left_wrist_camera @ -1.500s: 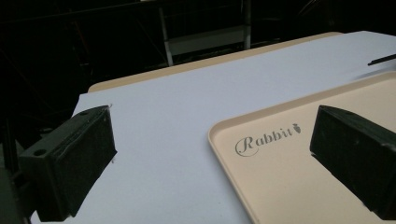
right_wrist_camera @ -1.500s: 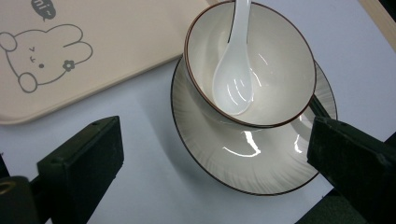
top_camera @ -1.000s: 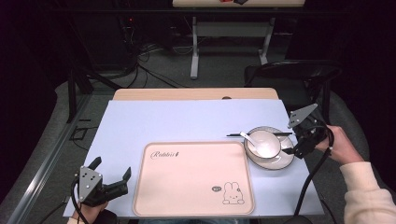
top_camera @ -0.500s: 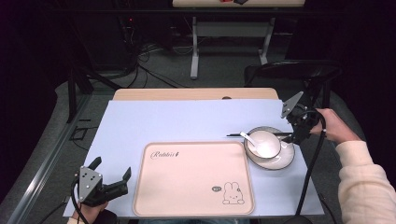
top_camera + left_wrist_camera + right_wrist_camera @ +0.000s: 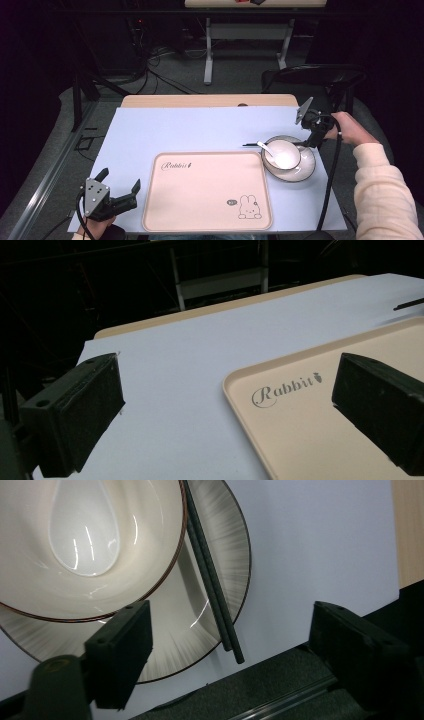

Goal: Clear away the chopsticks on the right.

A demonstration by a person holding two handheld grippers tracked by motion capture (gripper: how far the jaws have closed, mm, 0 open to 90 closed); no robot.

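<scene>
While right tool (image 5: pixel 311 136) hovers released over chopsticks (image 5: pixel 212 582) resting across plate (image 5: pixel 220 545) near bench's right edge, nothing grasped yet; left tool (image 5: pixel 120 192) idle, released, beside tray (image 5: pixel 205 192).

tray (image 5: pixel 207 192) – cream, rabbit print | table (image 5: pixel 200 100) – blue sheet (image 5: pixel 200 130)

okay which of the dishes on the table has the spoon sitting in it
The white bowl holds the spoon. It stands on the grey-rimmed plate, which bears only the dark chopsticks across its rim. The beige rabbit tray lies apart, with nothing on it.
</scene>
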